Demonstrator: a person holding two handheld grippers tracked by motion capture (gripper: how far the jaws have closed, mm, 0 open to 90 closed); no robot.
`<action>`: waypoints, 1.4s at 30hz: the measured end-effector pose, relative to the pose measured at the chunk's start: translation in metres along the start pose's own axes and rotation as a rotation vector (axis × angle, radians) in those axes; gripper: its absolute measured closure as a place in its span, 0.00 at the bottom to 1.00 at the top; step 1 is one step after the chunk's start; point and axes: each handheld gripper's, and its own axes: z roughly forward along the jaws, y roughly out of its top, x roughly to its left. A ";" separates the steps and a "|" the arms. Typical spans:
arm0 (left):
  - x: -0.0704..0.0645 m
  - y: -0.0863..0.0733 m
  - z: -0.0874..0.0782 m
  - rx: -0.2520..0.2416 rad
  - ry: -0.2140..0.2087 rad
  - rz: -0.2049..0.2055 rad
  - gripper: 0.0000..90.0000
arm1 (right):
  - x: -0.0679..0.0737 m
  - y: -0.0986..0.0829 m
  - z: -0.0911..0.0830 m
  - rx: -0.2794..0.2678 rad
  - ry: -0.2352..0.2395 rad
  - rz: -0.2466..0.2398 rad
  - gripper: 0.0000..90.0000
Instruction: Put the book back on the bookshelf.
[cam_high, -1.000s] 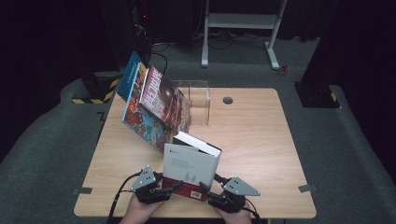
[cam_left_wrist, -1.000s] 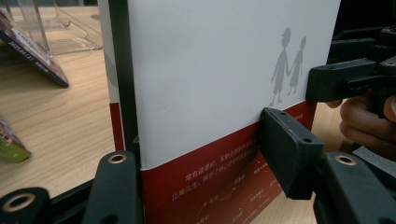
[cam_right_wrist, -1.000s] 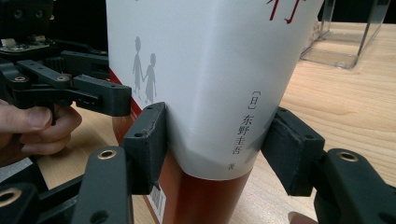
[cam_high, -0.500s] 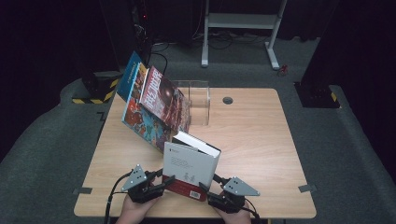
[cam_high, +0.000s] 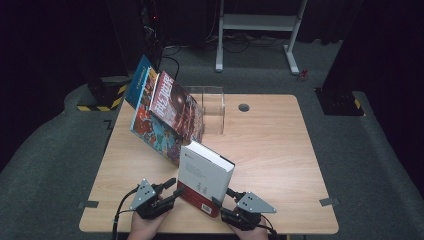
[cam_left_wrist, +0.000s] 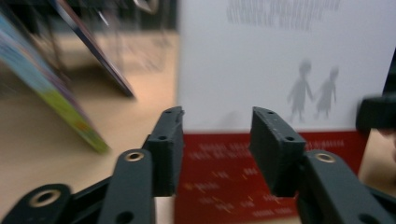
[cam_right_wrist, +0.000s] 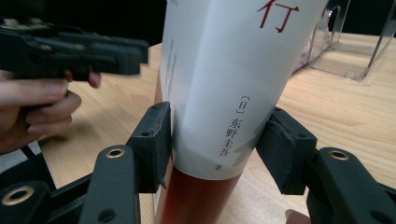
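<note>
A white book with a red lower band (cam_high: 206, 175) stands tilted near the table's front edge. My right gripper (cam_high: 222, 197) is shut on the bottom of its spine; in the right gripper view the two pads (cam_right_wrist: 154, 135) press either side of the book (cam_right_wrist: 233, 70). My left gripper (cam_high: 175, 187) is open just left of the book, with a small gap to its cover. In the left gripper view the gripper (cam_left_wrist: 215, 130) has nothing between its jaws, and the book's cover (cam_left_wrist: 280, 60) lies beyond them. The left gripper (cam_right_wrist: 93, 51) and its hand also appear in the right gripper view.
Several colourful books (cam_high: 165, 115) lean against a clear acrylic holder (cam_high: 212, 107) at the back left of the wooden table (cam_high: 280, 150). A round cable hole (cam_high: 243, 107) sits behind the holder. Dark floor surrounds the table.
My left gripper has drawn back to the left, away from the book's lower cover. The right gripper and the book have stayed in place.
</note>
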 end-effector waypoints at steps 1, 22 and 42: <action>-0.002 -0.002 0.001 -0.008 0.006 0.002 0.58 | 0.001 0.000 0.000 0.000 0.002 -0.003 0.51; 0.003 0.003 -0.008 -0.063 0.031 -0.002 0.40 | 0.015 0.004 0.002 -0.038 0.034 -0.080 0.53; 0.003 0.002 -0.007 -0.051 0.035 -0.012 0.36 | 0.014 0.013 0.009 -0.052 0.052 -0.038 0.52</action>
